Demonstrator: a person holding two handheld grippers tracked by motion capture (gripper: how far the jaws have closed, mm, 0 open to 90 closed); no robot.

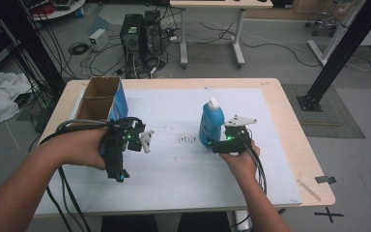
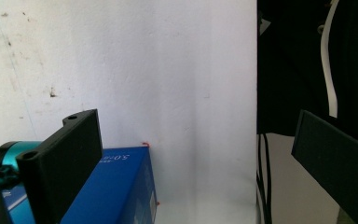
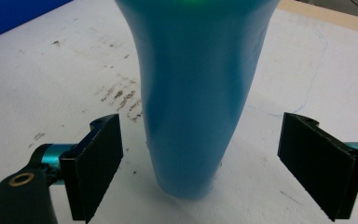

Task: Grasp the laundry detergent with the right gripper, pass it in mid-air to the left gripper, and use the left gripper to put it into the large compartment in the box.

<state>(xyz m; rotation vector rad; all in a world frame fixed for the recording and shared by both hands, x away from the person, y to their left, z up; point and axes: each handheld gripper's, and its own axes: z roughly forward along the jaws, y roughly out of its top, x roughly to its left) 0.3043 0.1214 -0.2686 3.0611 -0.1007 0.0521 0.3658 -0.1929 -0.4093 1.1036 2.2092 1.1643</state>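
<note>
A grey floor strewn with cables is seen behind the tabletop; computer towers are stood beside a white desk.

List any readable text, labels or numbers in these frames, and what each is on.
Blue box, left gripper view: white print along its top edge, seen upside down, looks like "SO-08"; uncertain, too blurred to confirm.
Blue bottle: no label or print readable, in the high view or the right gripper view.
White mat: dark smudges, no writing.
Both hand-held grippers, left and right: no markings legible.
</note>
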